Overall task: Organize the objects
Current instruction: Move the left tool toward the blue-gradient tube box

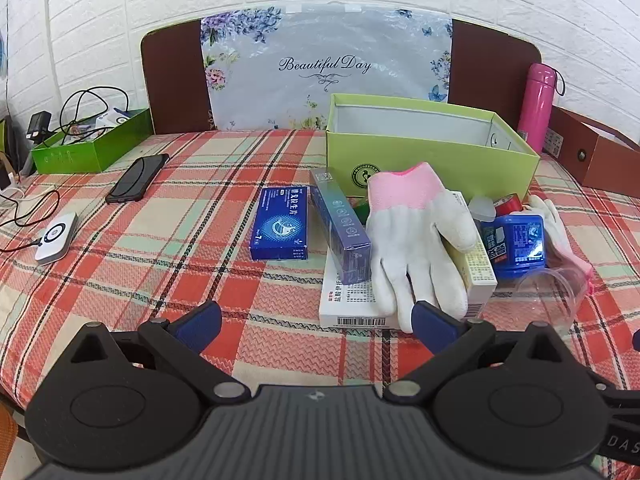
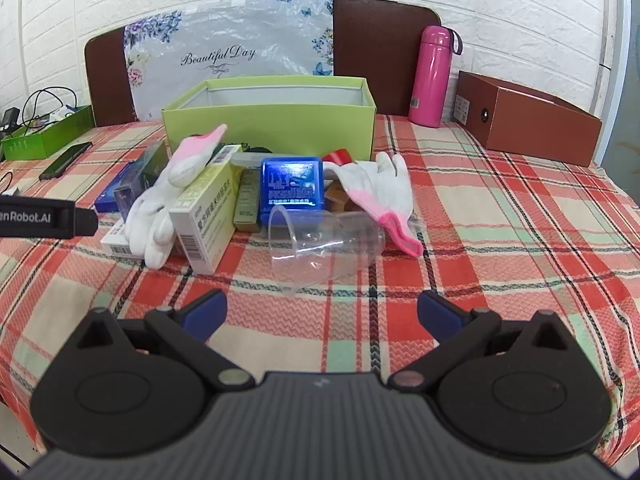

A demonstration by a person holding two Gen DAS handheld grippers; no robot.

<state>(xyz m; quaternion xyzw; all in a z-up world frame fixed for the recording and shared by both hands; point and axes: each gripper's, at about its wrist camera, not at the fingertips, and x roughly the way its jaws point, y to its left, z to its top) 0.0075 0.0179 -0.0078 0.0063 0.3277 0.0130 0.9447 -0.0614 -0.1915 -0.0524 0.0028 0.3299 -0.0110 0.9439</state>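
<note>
Purple box (image 1: 340, 224) lengthwise toward green box (image 1: 428, 160)

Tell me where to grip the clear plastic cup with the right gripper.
The clear plastic cup lies on its side, mouth toward the left. Come down from above with the right gripper, jaws open, and pinch across its round wall near mid-body. The rim looks thin and likely to flex.

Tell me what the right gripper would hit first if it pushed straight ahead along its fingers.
Most likely the clear plastic cup lying on its side, dead ahead of the open right gripper. Bare tablecloth lies between; depth is uncertain.
</note>
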